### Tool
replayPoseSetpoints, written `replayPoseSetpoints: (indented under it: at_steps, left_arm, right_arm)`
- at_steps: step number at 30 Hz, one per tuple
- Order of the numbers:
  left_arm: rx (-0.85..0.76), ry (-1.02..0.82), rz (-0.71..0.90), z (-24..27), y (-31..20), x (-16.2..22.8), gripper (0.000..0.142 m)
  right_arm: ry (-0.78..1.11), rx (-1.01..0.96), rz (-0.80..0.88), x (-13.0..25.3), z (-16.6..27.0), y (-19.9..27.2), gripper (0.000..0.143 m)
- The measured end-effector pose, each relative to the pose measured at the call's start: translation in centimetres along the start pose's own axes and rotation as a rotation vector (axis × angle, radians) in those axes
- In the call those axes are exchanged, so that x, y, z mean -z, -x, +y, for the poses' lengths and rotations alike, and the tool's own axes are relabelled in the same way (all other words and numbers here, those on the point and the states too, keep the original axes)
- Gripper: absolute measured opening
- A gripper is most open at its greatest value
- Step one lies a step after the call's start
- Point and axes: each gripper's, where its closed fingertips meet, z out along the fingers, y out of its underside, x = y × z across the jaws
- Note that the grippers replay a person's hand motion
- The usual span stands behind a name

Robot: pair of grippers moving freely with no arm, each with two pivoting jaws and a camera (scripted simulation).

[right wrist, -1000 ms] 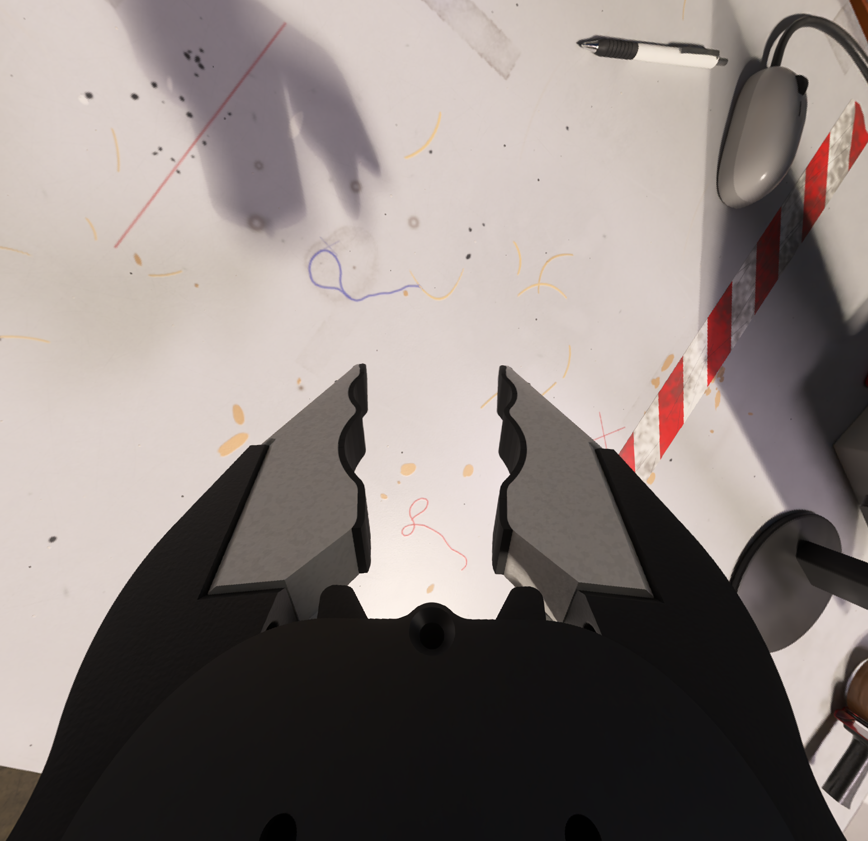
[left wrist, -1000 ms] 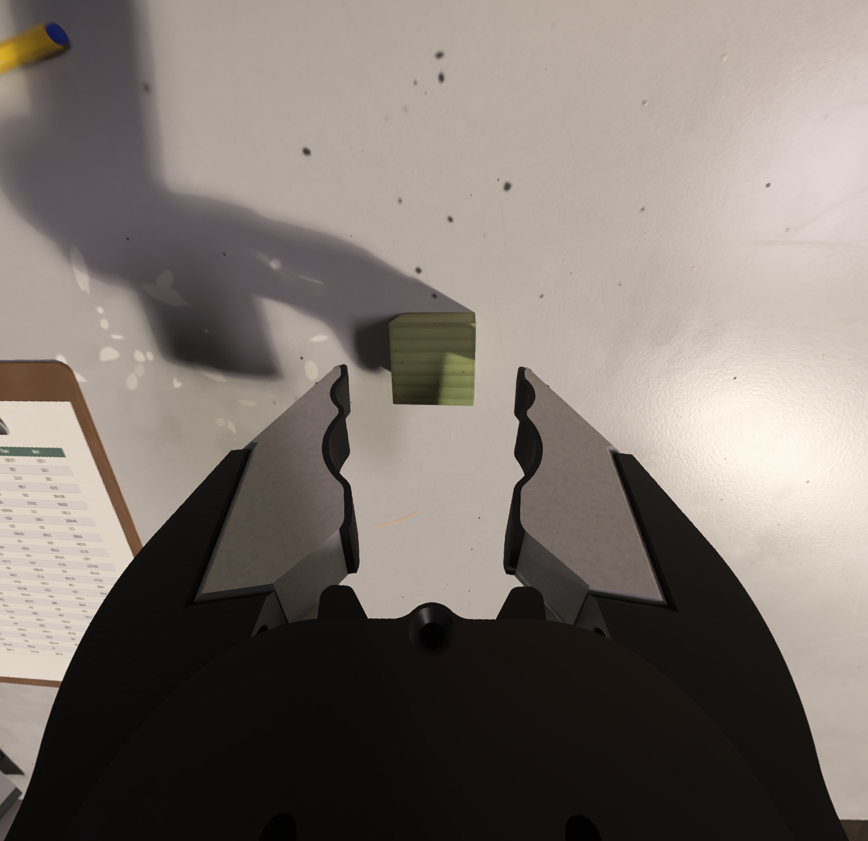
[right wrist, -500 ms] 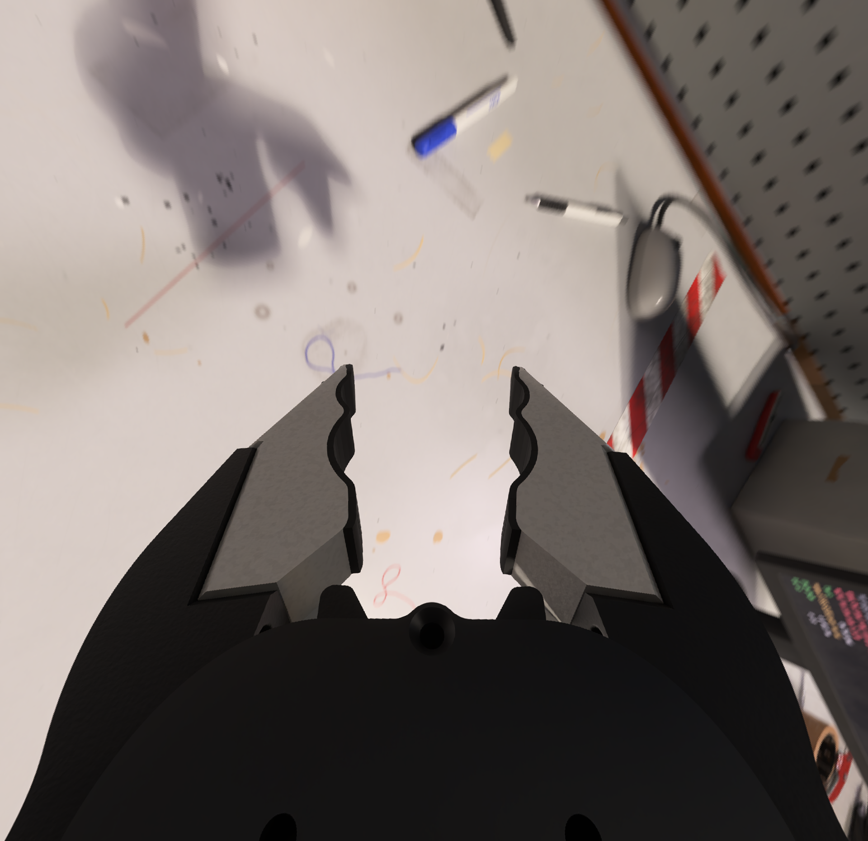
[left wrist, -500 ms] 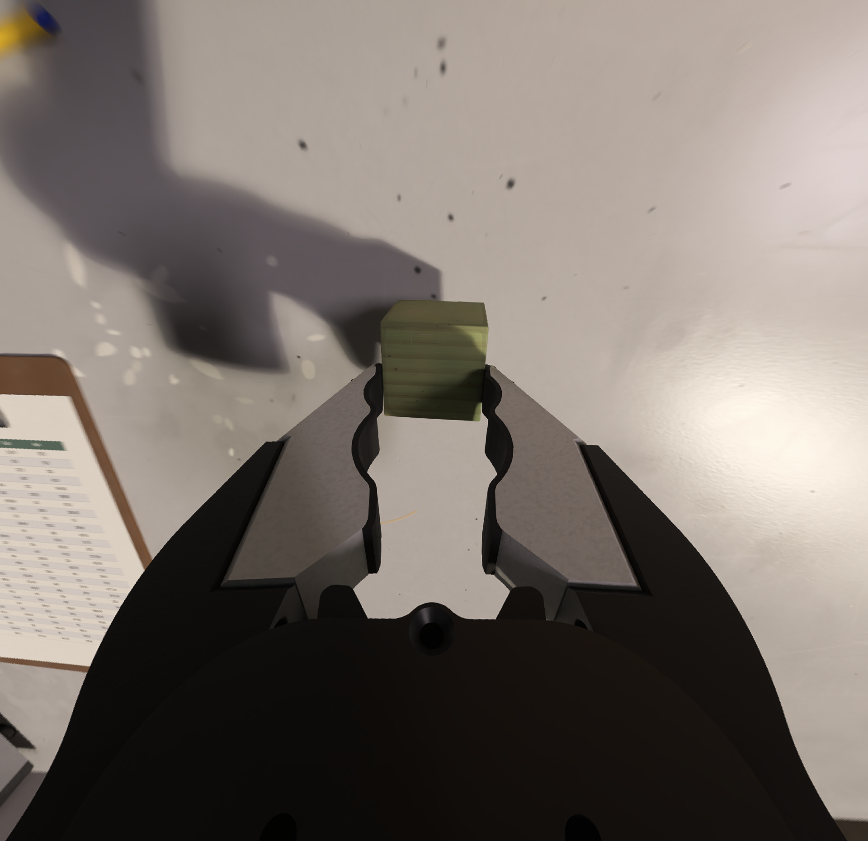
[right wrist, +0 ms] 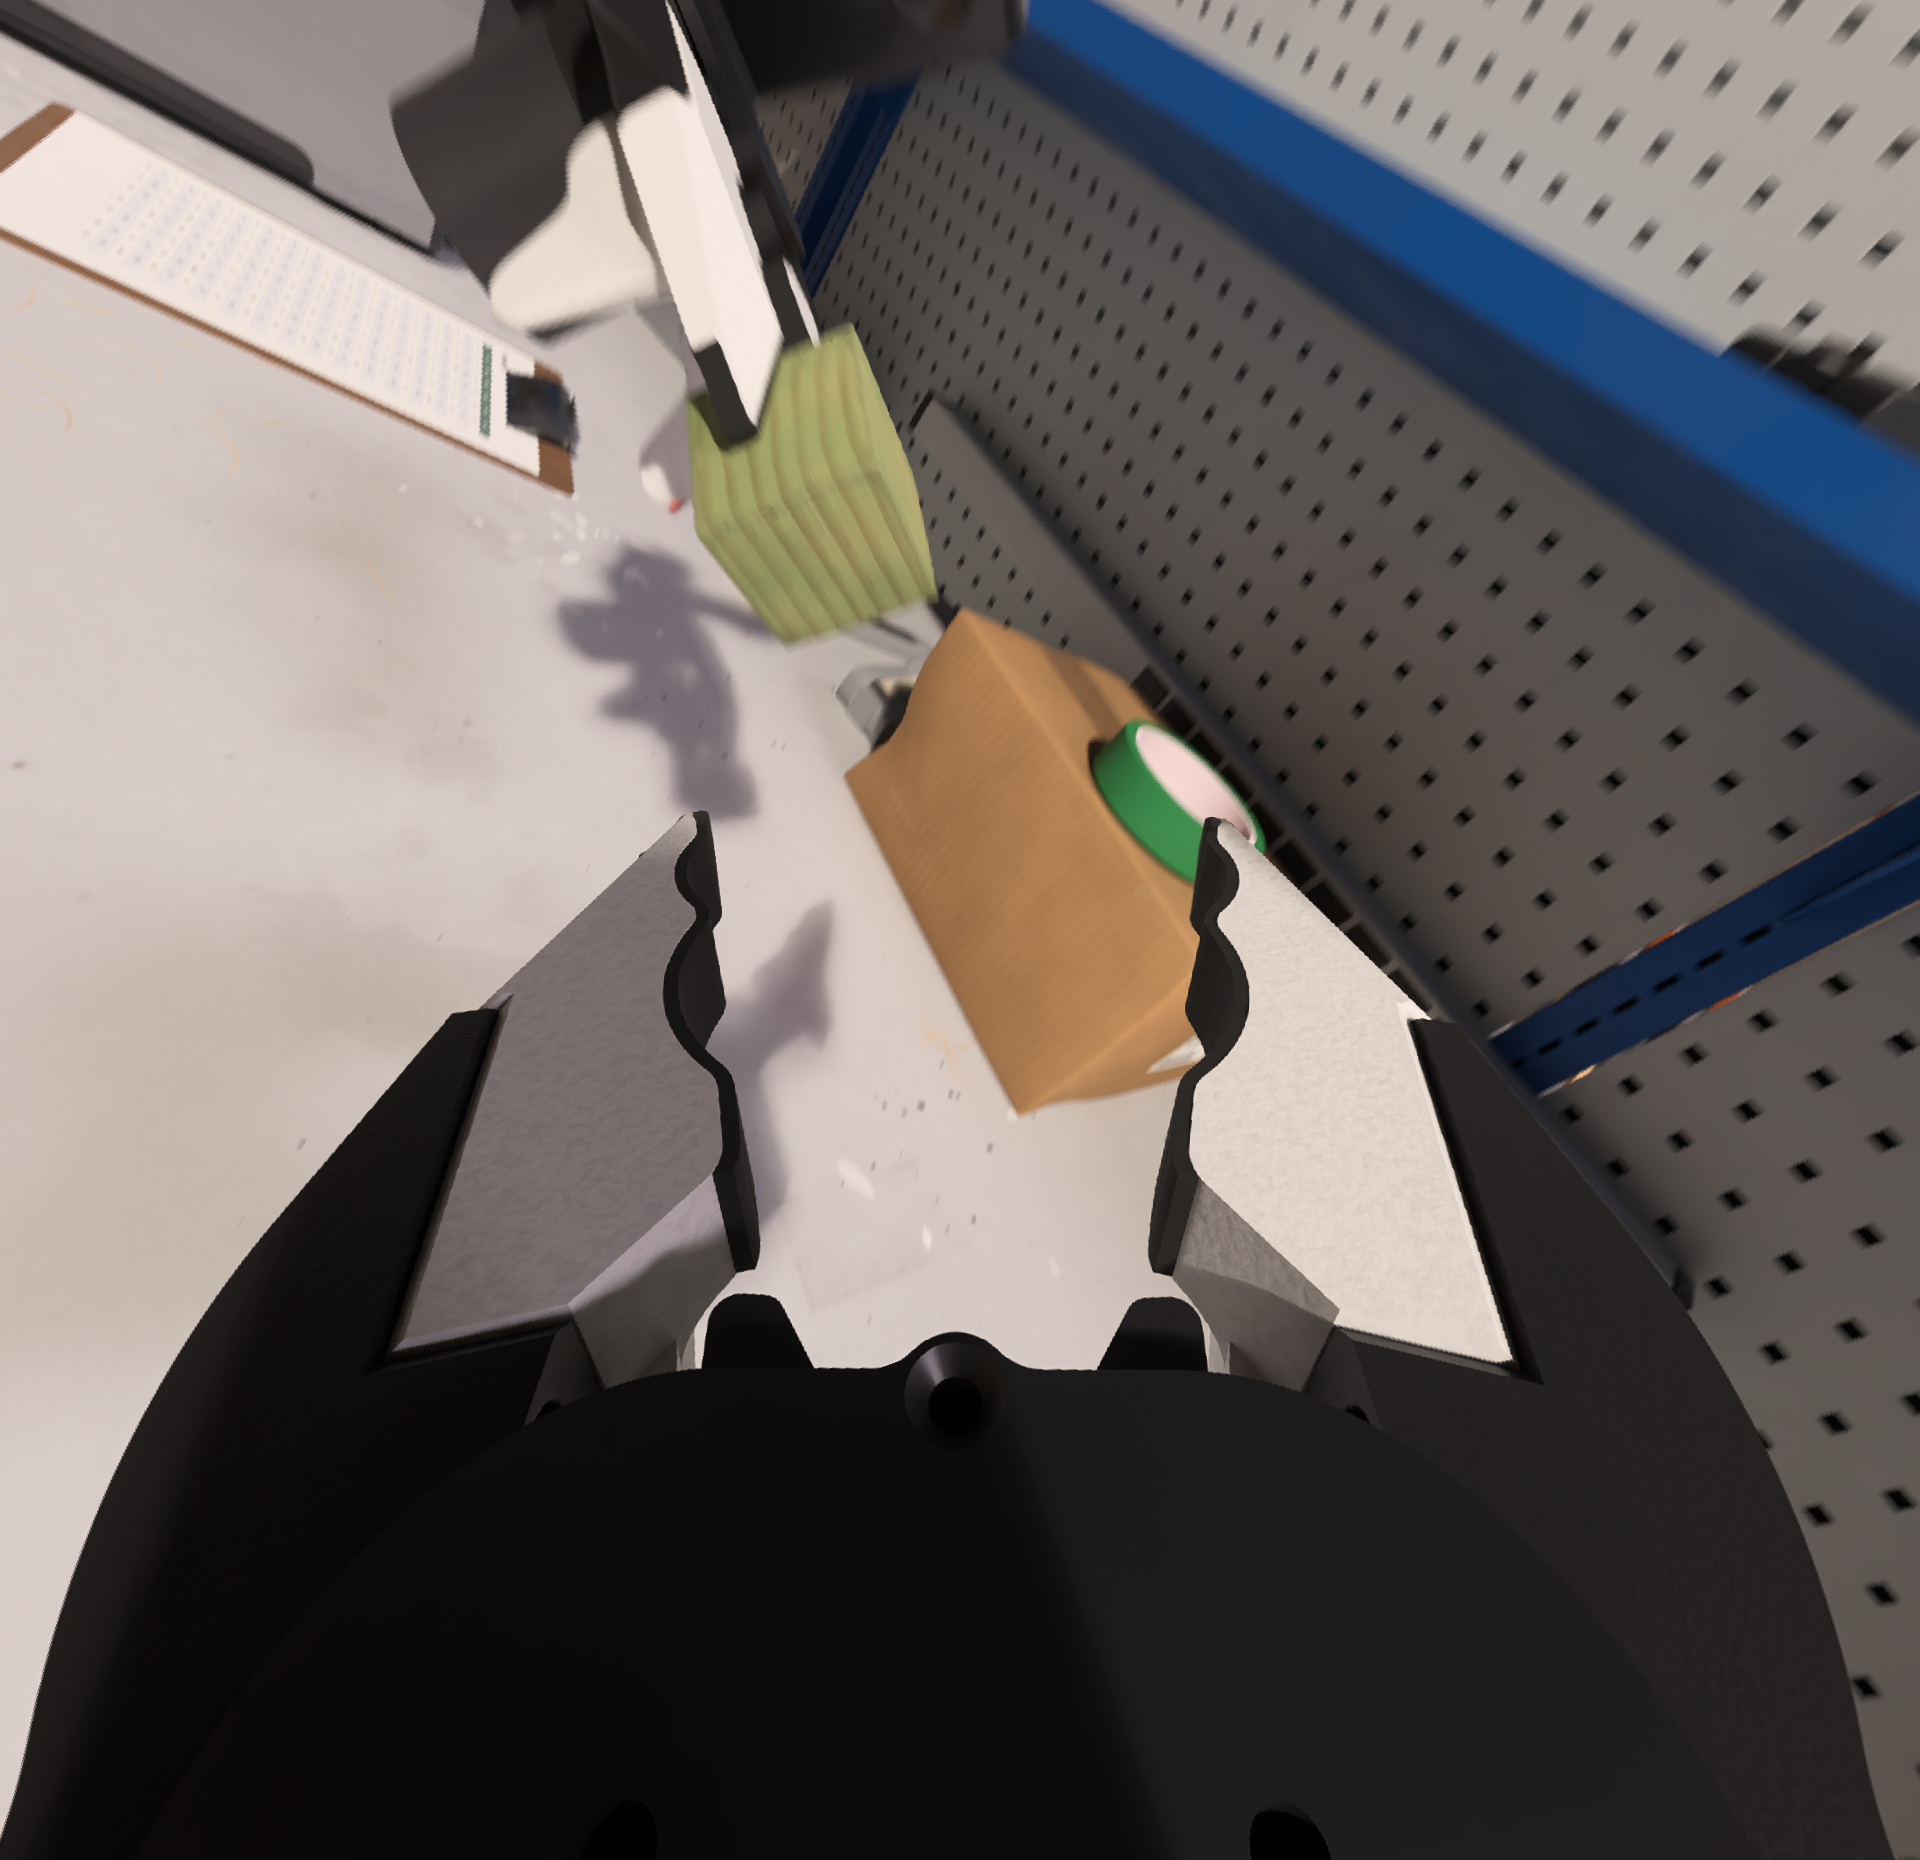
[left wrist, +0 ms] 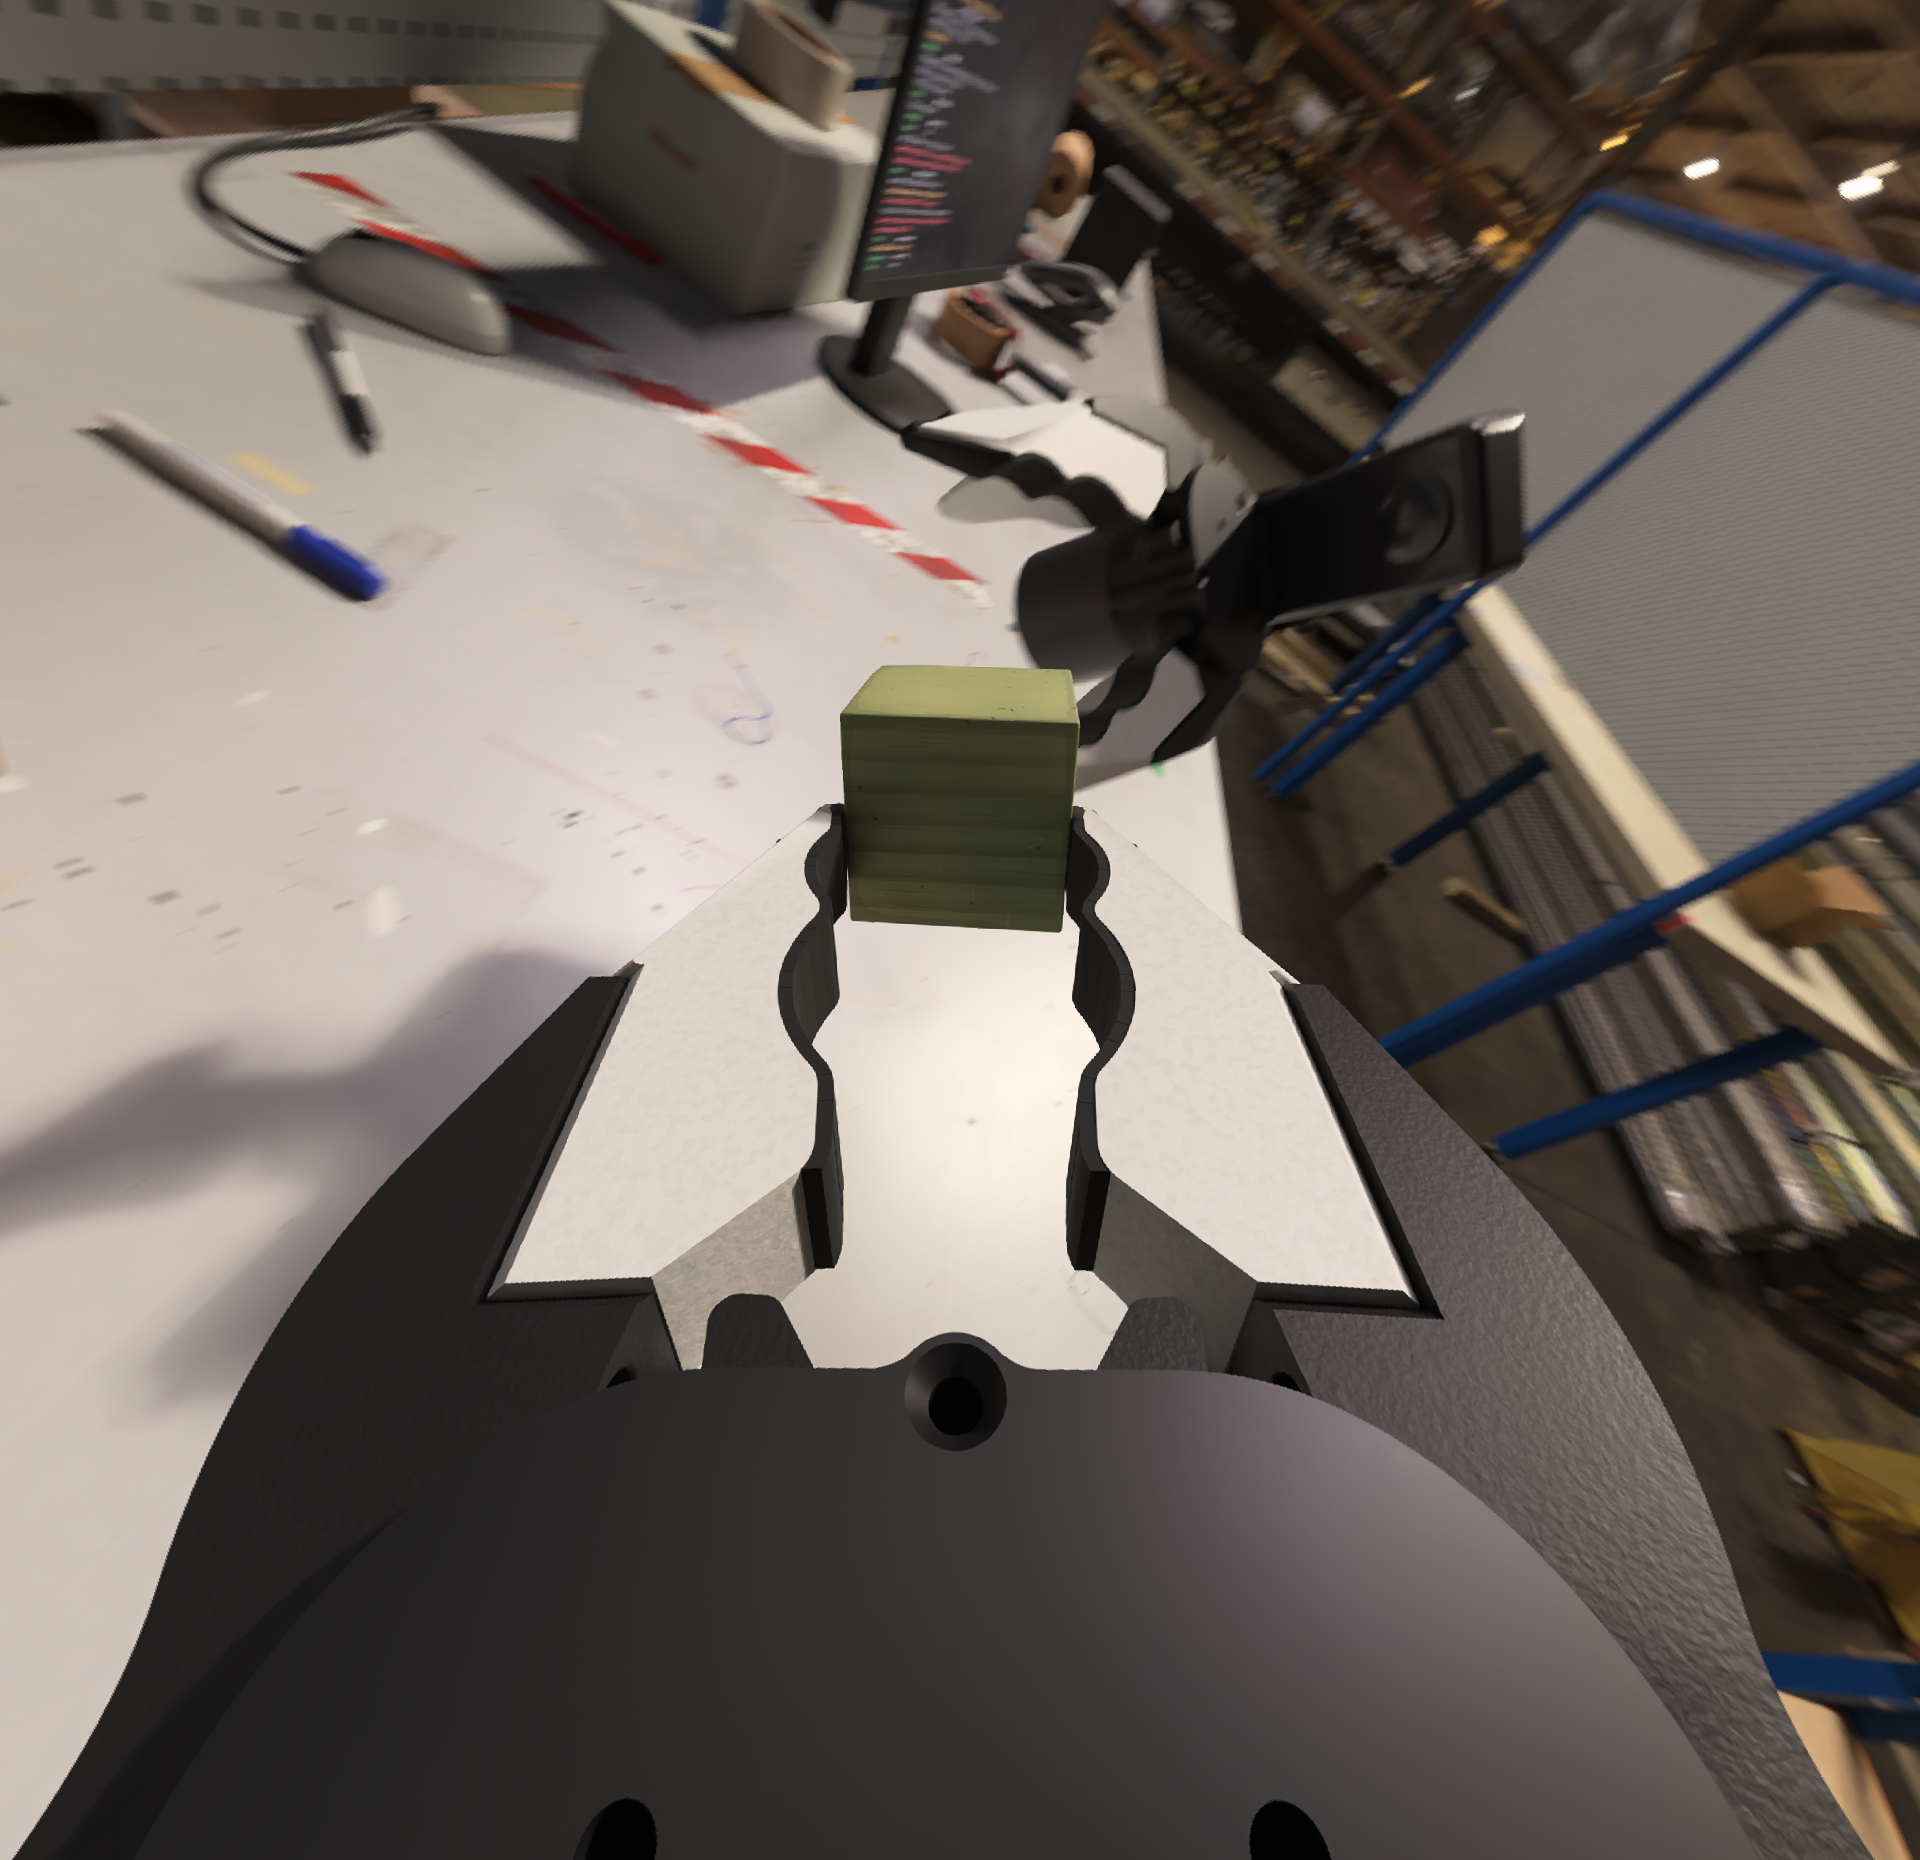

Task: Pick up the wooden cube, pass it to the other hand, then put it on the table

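The wooden cube (left wrist: 958, 802) is greenish with a striped grain. My left gripper (left wrist: 956, 828) is shut on it at the fingertips and holds it in the air above the white table (left wrist: 312, 771). My right gripper (left wrist: 1023, 584) shows farther off behind the cube, open and pointing toward it. In the right wrist view my right gripper (right wrist: 956, 844) is open wide and empty. The cube (right wrist: 831, 532) hangs ahead of it and above, apart from it, pinched by the left gripper (right wrist: 774, 408), one finger of which is hidden behind the cube.
A cardboard box (right wrist: 1018, 896) with a green tape roll (right wrist: 1158, 787) stands by the pegboard wall (right wrist: 1455, 563). A clipboard (right wrist: 260, 272) lies at the left. A monitor (left wrist: 966, 117), grey box (left wrist: 717, 179), mouse (left wrist: 405, 293), two markers (left wrist: 239, 506) and a red-white tape strip (left wrist: 831, 501) are on the table.
My left gripper shut on the cube, lifted it off the table and tilted up. My right gripper rose, turned to face the cube and opened wider.
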Motion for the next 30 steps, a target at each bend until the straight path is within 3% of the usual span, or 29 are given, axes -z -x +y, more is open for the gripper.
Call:
replayPoseSetpoints:
  at_steps: [4, 6, 10, 11, 13, 16, 19, 22, 30]
  left_arm:
    - [0.075, -0.041, 0.181, -0.1, -1.9, -2.6, 0.042]
    - [0.101, -0.045, 0.220, 0.0, -2.2, -3.7, 0.042]
    - [0.098, -0.036, 0.274, 0.4, -2.6, -4.9, 0.042]
    - [0.081, -0.040, 0.277, 0.4, -2.6, -5.1, 0.042]
    - [0.060, -0.030, 0.250, 0.4, -2.6, -5.3, 0.067]
    - [-0.009, -0.012, 0.171, 0.3, -2.1, -4.6, 0.085]
    - [-0.121, 0.012, -0.004, 0.1, -0.7, -2.7, 0.083]
    - [-0.197, -0.001, -0.139, -0.6, 0.2, -0.4, 0.079]
    - [-0.196, -0.091, -0.296, -2.1, 1.5, 5.3, 0.072]
  right_arm:
    - [-0.111, 0.005, 0.032, -0.6, -2.2, 1.6, 0.092]
    - [-0.133, 0.015, 0.051, -0.8, -2.8, 2.0, 0.085]
    - [-0.133, 0.084, 0.087, -0.7, -3.0, 2.3, 0.047]
    - [-0.108, 0.094, 0.071, -0.6, -2.9, 2.3, 0.047]
    - [-0.016, 0.101, 0.016, -0.1, -2.3, 1.9, 0.047]
    - [0.282, 0.035, -0.093, 3.1, 1.0, -0.1, 0.047]
    - [0.711, -0.232, -0.252, 10.1, 7.9, -0.8, 0.047]
    - [1.080, -0.378, -0.253, 16.6, 15.0, -1.1, 0.047]
    - [1.380, -0.634, -0.541, 19.8, 21.4, 3.7, 0.047]
